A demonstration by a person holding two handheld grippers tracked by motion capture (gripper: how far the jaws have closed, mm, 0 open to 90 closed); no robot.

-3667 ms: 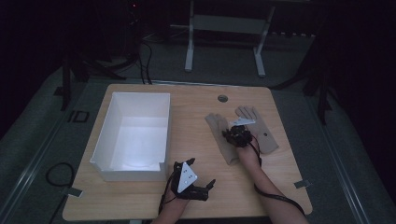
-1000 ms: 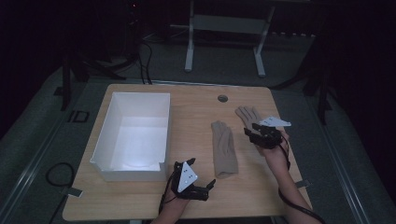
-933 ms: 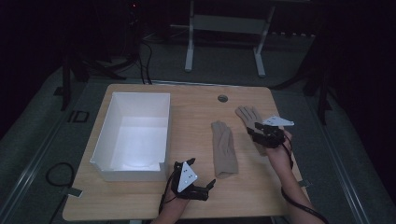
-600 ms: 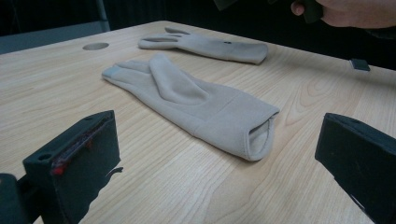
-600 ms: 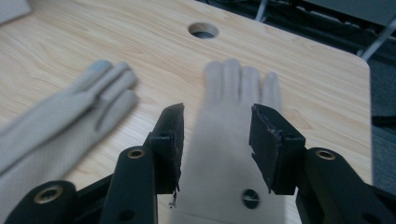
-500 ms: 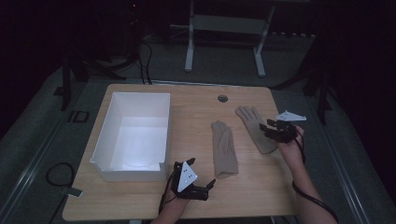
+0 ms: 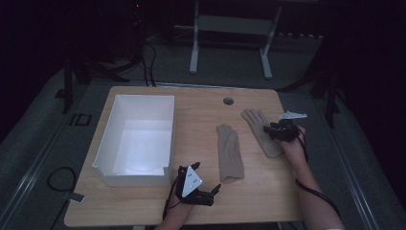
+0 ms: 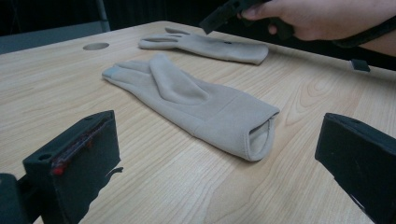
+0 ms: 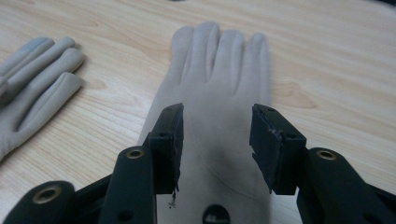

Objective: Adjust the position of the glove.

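Two beige gloves lie flat on the wooden table (image 7: 201, 115). The nearer glove (image 7: 229, 152) (image 8: 196, 102) lies in front of my left gripper (image 7: 214, 194) (image 8: 215, 158), whose jaws stand wide open just short of its cuff, empty. The farther glove (image 7: 258, 129) (image 9: 219, 88) (image 8: 210, 46) lies to the right. My right gripper (image 7: 272, 130) (image 9: 215, 140) hovers low over its palm and cuff, pointing at its fingers. Its jaws are open, with no cloth pinched. The right hand (image 8: 317, 18) shows in the left gripper view.
A white open box (image 7: 170, 129) stands on the left half of the table, empty. A round cable hole (image 7: 228, 101) sits near the far edge. A metal stand (image 7: 230, 28) is on the floor beyond the table.
Since the earliest frame one glove has come apart from the other toward the table's front. Over the last second my right gripper swung right, then sank over the right glove. The left gripper stayed still.
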